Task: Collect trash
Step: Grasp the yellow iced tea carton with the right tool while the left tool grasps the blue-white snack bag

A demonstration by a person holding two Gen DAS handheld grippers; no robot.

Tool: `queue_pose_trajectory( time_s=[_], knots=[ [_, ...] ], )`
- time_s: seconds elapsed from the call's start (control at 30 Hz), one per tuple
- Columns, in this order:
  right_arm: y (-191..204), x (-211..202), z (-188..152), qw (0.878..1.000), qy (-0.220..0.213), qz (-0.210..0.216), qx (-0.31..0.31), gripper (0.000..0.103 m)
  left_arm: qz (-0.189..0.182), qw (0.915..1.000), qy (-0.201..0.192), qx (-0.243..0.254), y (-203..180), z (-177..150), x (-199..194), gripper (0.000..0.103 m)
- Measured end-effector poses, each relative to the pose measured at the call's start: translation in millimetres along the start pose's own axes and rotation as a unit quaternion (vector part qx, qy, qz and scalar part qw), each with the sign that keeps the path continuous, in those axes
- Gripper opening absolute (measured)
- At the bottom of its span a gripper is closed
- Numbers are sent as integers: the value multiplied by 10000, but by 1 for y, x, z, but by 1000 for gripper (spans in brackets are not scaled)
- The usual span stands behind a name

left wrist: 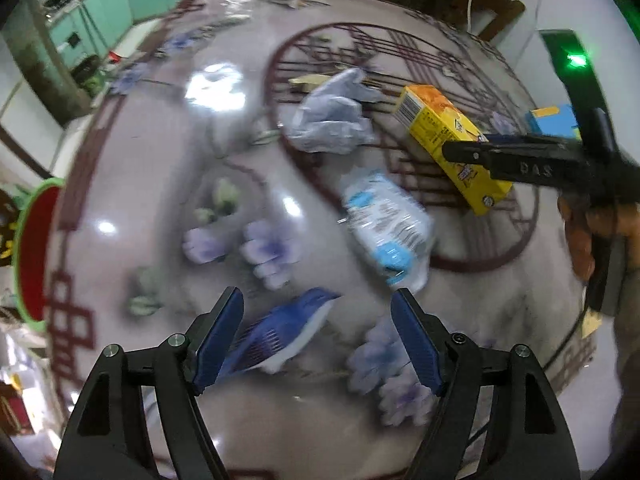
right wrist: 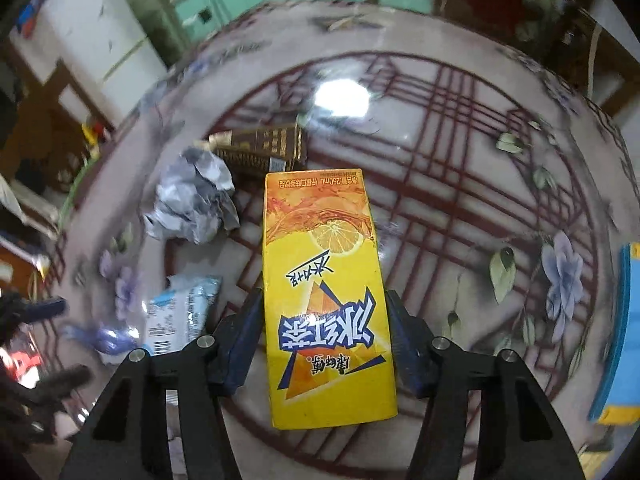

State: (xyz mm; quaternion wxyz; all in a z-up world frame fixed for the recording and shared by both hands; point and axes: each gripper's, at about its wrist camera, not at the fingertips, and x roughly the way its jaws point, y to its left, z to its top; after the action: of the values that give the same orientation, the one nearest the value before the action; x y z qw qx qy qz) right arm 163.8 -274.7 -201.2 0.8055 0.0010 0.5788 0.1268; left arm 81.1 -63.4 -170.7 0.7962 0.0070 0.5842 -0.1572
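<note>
A yellow lemon-tea carton (right wrist: 326, 300) lies on the round patterned table, between the fingers of my right gripper (right wrist: 320, 336), whose blue pads sit against its sides. It also shows in the left wrist view (left wrist: 444, 136), with the right gripper (left wrist: 480, 152) on it. A crumpled grey paper wad (left wrist: 332, 116) (right wrist: 194, 200), a blue-white plastic wrapper (left wrist: 390, 228) (right wrist: 178, 312) and a brown box (right wrist: 260, 148) lie nearby. My left gripper (left wrist: 318, 336) is open and empty above the table, short of the wrapper.
A green-rimmed red bin (left wrist: 32, 256) stands at the table's left edge. A blue and yellow box (left wrist: 554, 120) (right wrist: 620, 332) lies at the right. Wooden furniture and green walls stand behind the table (left wrist: 160, 184).
</note>
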Motion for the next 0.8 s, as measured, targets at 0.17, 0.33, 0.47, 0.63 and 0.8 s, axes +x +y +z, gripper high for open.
queue_pose_trajectory(
  time_s=[0.17,0.33,0.47,0.63,0.8],
  knots=[
    [-5,-22,-13,9986,-367,-216,297,58,-267,9995,140,44,-21,16,21,76],
    [-13,-39,-26,9951,-651,-294,683,58,-337,9989,317,-47,-39,26,49,69],
    [-18,-47,-34,9920,-787,-277,948,58,-427,9981,448,5,-44,23,58,33],
    [-21,-55,-42,9884,-920,-235,1182,58,-369,9988,333,-3,-41,24,48,26],
    [-18,-57,-48,9865,-946,-231,1320,58,-256,9996,104,-28,-31,24,30,25]
  ],
)
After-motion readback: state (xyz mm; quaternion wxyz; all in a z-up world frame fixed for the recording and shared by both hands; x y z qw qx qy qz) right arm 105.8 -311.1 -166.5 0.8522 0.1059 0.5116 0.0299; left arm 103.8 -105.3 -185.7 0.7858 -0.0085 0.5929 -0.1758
